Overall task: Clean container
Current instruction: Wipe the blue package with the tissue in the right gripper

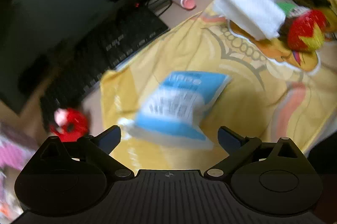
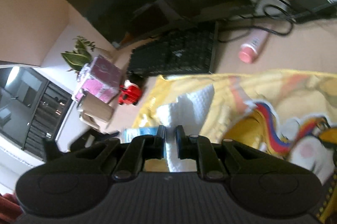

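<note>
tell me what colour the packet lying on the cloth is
Blue and white, with blurred dark print; the packet shows best in the left wrist view, on the yellow cloth.

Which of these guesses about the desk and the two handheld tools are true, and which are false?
1. The right gripper pinches a white paper towel between its fingers. True.
2. The left gripper grips the blue-and-white packet. False: its fingers stand wide open, and the packet lies on the yellow cloth ahead of them.
3. A black keyboard lies beside the cloth. True.
4. The pink-capped bottle stands upright. False: it lies on its side near the cables.
5. The red toy car sits on the cloth. False: it is off the cloth, beside a pink box.
</note>
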A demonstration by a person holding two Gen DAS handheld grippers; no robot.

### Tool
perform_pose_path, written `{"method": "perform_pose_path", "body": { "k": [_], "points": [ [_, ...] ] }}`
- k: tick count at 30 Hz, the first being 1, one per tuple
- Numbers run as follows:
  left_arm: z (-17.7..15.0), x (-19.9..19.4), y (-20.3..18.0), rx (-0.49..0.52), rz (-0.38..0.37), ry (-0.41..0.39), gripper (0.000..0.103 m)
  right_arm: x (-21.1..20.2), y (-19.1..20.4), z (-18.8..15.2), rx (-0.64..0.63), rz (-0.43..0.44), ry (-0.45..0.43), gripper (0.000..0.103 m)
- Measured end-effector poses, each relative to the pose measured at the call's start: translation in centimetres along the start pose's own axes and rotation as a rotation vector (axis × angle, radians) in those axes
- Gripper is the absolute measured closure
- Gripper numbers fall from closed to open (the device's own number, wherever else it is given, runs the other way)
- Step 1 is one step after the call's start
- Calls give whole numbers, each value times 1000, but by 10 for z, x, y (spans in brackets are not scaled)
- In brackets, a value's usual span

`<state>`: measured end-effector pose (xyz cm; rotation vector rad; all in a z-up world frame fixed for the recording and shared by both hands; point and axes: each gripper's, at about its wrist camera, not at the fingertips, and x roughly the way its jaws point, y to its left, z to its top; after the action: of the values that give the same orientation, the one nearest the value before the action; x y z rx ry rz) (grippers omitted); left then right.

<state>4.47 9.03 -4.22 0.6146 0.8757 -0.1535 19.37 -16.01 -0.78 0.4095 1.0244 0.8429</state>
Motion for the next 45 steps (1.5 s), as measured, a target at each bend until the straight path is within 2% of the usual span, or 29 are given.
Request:
{"method": "perform_pose_path", "body": {
  "k": [3, 8, 10, 11, 12, 13, 17, 19, 20, 23, 24, 25, 26, 27, 28, 29, 30, 33, 35, 37, 40, 41, 43, 45],
  "points": [
    [8, 3, 6, 13, -16, -4, 1, 0, -5, -3, 18, -6, -9, 89],
    [23, 47, 6, -22, -97, 47, 1, -4, -4, -6, 7, 1, -12, 89],
    [27, 55, 5, -34, -122, 26, 2, -6, -3, -6, -10, -16, -10, 89],
    [30, 55, 6, -48, -135, 17, 25, -7, -2, -7, -20, -32, -11, 89],
    [33, 53, 6, -63, -146, 10, 34, -9, -2, -7, -36, -56, -14, 89],
    [37, 50, 7, -85, -154, -3, 33, -10, -1, -8, -65, -92, -16, 85],
    [60, 37, 13, -231, -176, -92, 33, 0, 7, -9, -190, -243, 3, 56],
    [74, 43, 13, -317, -182, -85, 33, 12, 9, -8, -214, -266, 35, 55],
    [78, 49, 10, -334, -180, -71, 31, 20, 10, -7, -225, -267, 54, 50],
    [80, 56, -3, -362, -149, -33, 25, 45, 15, -9, -275, -281, 105, 47],
    [79, 54, -8, -370, -150, -34, 22, 53, 16, -10, -296, -293, 120, 47],
    [76, 50, -12, -377, -160, -42, 10, 61, 17, -11, -320, -306, 135, 47],
    [74, 45, -15, -379, -164, -52, 8, 69, 16, -11, -337, -312, 151, 47],
    [72, 41, -19, -368, -158, -58, 8, 77, 14, -12, -348, -312, 167, 47],
    [70, 36, -22, -356, -153, -63, 8, 84, 13, -13, -359, -311, 183, 57],
    [68, 33, -23, -347, -151, -67, 8, 89, 12, -13, -377, -316, 193, 89],
    [66, 29, -22, -346, -154, -70, 8, 92, 11, -13, -400, -325, 198, 97],
    [57, 17, -19, -368, -167, -89, 6, 81, 17, -11, -512, -373, 145, 97],
    [51, 12, -17, -388, -165, -89, 5, 68, 21, -2, -532, -392, 109, 97],
    [44, 11, -16, -402, -164, -81, 5, 51, 27, 17, -444, -306, 59, 97],
    [40, 18, -15, -421, -177, -58, 4, 46, 41, 38, -291, -59, 29, 97],
    [40, 21, -15, -425, -184, -51, 4, 54, 47, 37, -279, -9, 41, 97],
    [41, 27, -18, -430, -204, -46, 4, 79, 59, 31, -290, 57, 86, 97],
    [43, 33, -22, -425, -224, -34, 4, 104, 64, 16, -353, 18, 149, 97]
  ]
}}
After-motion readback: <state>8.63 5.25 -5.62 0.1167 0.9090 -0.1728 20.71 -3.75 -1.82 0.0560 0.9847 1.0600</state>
